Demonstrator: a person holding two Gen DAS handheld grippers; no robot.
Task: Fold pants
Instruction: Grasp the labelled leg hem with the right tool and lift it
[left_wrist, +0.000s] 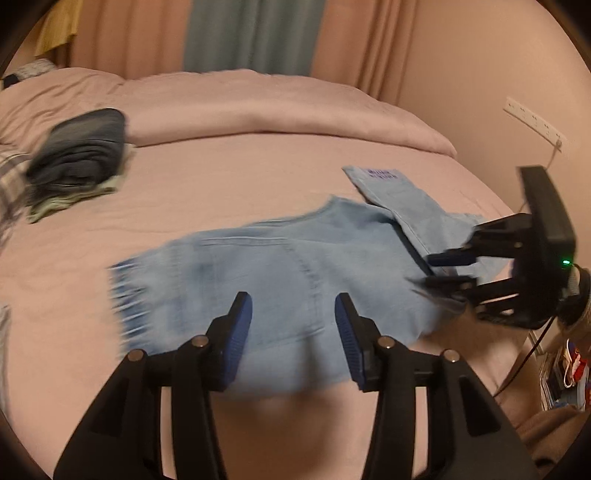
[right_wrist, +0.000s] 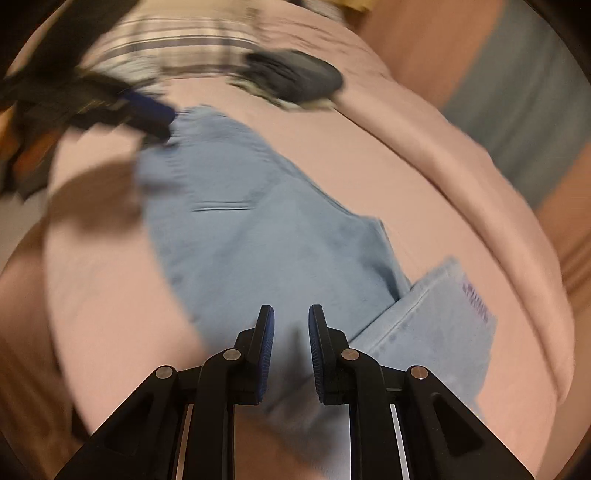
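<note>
Light blue denim pants (left_wrist: 295, 266) lie spread across the pink bed (left_wrist: 229, 177), partly folded, with a waistband flap (left_wrist: 384, 184) turned over at the right. My left gripper (left_wrist: 293, 314) is open and empty, just above the near edge of the pants. My right gripper (left_wrist: 443, 269) is at the right end of the pants, its fingers around the cloth's edge with a gap between them. In the right wrist view the right gripper (right_wrist: 291, 325) is open over the pants (right_wrist: 258, 229), and the left gripper (right_wrist: 147, 114) shows blurred at the far end.
A stack of folded dark clothes (left_wrist: 81, 155) sits at the left of the bed, also in the right wrist view (right_wrist: 295, 81). A rolled pink duvet (left_wrist: 295, 110) lies along the back. A power strip (left_wrist: 535, 122) hangs on the right wall. Curtains (left_wrist: 251, 33) hang behind.
</note>
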